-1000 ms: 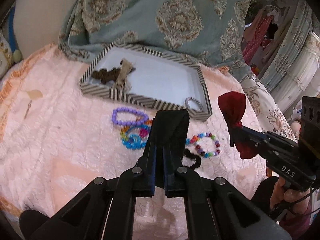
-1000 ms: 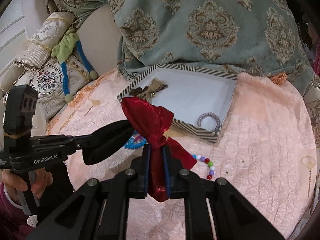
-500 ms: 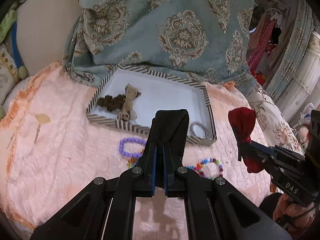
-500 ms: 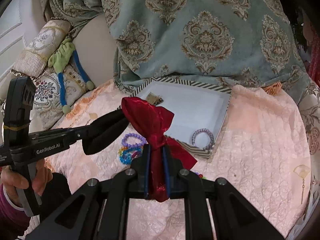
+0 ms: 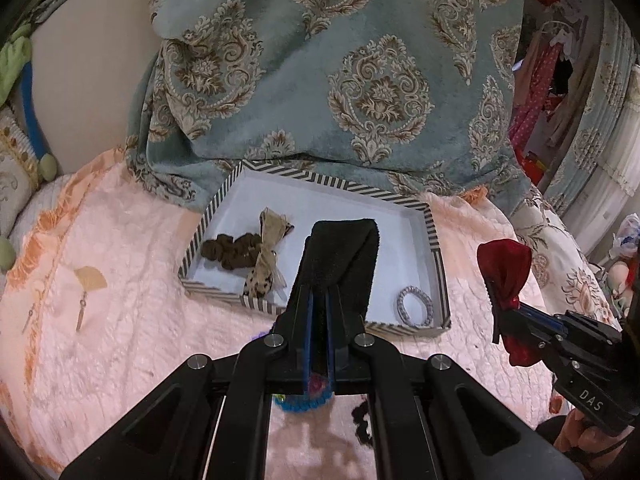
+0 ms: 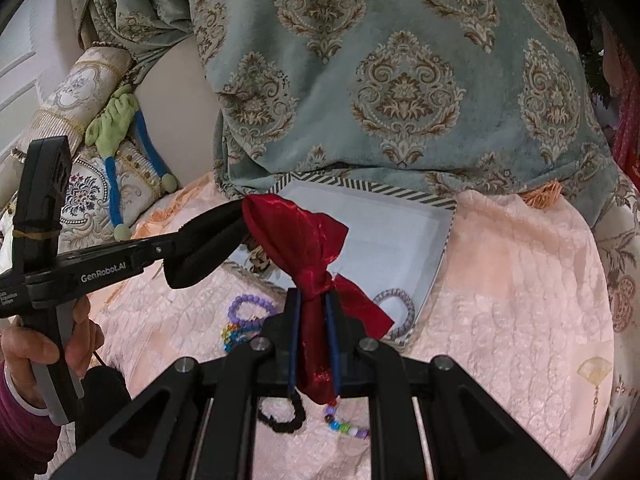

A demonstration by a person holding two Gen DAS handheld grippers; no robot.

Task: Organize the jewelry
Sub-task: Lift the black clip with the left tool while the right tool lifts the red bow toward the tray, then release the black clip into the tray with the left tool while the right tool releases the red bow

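My right gripper point(image 6: 314, 300) is shut on the knot of a red satin bow point(image 6: 296, 232), held in the air over the front edge of the striped-rim tray point(image 6: 400, 192). The left wrist view shows that gripper point(image 5: 516, 312) and the bow point(image 5: 504, 260) at the right of the tray point(image 5: 436, 240). My left gripper point(image 5: 344, 236) is shut with nothing in it, and its black tips hover over the tray. In the tray lie a brown scrunchie point(image 5: 228, 252), a beige spotted bow point(image 5: 268, 256) and a silver bracelet point(image 5: 416, 306).
On the pink quilt in front of the tray lie a purple bead bracelet point(image 6: 250, 308), a rainbow bracelet point(image 6: 236, 336), a black scrunchie point(image 6: 280, 412) and a coloured bead bracelet point(image 6: 346, 428). Fan earrings point(image 5: 90, 280) lie left. A patterned teal cushion point(image 5: 360, 80) stands behind the tray.
Both grippers have risen and moved forward toward the tray. The bead bracelets have slipped down under the fingers in both views. The red bow stays gripped.
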